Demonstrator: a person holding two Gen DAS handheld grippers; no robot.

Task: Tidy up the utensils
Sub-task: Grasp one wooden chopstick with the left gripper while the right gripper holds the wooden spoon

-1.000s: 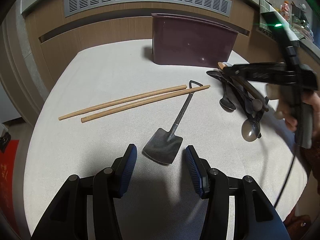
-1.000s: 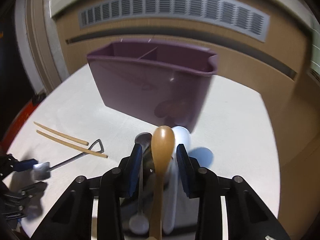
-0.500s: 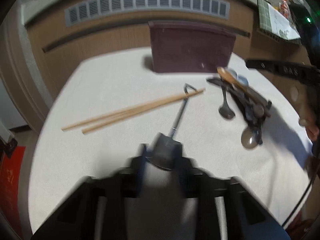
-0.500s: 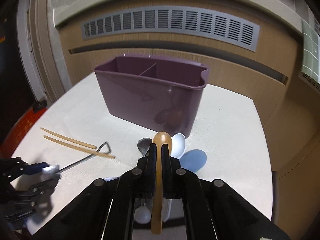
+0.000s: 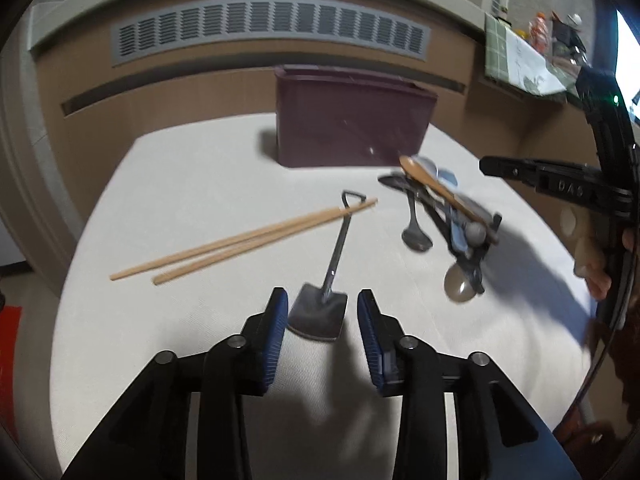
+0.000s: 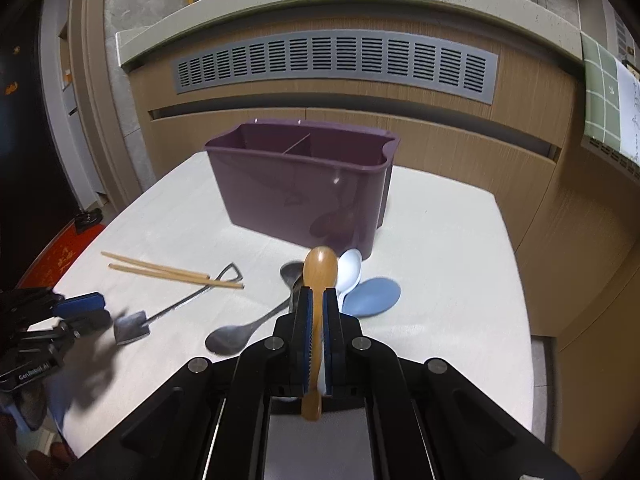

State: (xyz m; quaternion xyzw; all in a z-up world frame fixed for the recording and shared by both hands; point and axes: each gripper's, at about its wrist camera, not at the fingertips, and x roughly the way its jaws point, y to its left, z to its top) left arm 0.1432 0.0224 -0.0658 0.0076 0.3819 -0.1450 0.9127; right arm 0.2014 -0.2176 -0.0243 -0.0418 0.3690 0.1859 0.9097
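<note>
A light-brown wooden spoon point(image 6: 319, 276) is clamped by its handle in the right hand-held gripper point(image 6: 316, 300), above the white counter point(image 6: 440, 264) and near the purple divided plastic holder point(image 6: 296, 188). A small metal shovel-shaped spoon point(image 5: 320, 308) is flanked by the parted, empty left hand-held gripper point(image 5: 322, 312), beside two wooden chopsticks point(image 5: 244, 240).

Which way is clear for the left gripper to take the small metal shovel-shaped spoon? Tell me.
Probably straight ahead: the left gripper is open, with the small metal shovel-shaped spoon lying between its fingers, nothing blocking.
</note>
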